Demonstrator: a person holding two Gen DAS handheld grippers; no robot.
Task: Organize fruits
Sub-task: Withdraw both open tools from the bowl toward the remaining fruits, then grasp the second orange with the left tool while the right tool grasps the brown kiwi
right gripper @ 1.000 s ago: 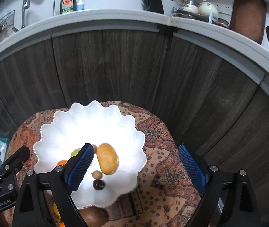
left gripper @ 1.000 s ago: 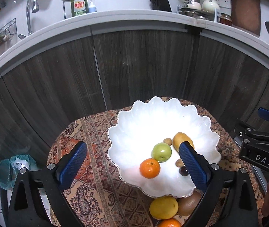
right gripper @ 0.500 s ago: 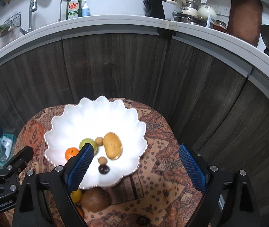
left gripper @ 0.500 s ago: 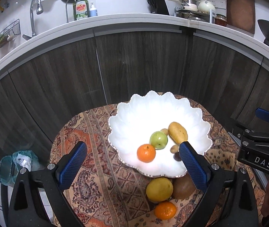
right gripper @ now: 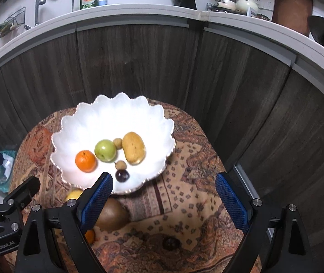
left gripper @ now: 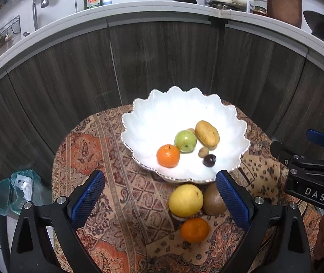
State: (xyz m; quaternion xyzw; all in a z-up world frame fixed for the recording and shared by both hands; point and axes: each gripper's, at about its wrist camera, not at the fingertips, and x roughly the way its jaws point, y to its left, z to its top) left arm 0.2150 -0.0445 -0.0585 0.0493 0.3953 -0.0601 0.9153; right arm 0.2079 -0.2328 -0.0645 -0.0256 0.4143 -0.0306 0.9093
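Observation:
A white scalloped bowl on a patterned cloth holds an orange, a green apple, a yellow mango, a dark plum and two small brown fruits. On the cloth in front of the bowl lie a yellow citrus, a brown kiwi and a second orange. A small dark fruit lies apart on the cloth. My left gripper and my right gripper are open, empty and above the cloth.
The round table stands against dark wood cabinet fronts under a white counter with a sink and bottles. A bin with a plastic bag is on the floor to the left. The right gripper's body shows in the left wrist view.
Both grippers have drawn back and up from the bowl. The fruits on the cloth in front of the bowl have come into full view. The fruits have not moved.

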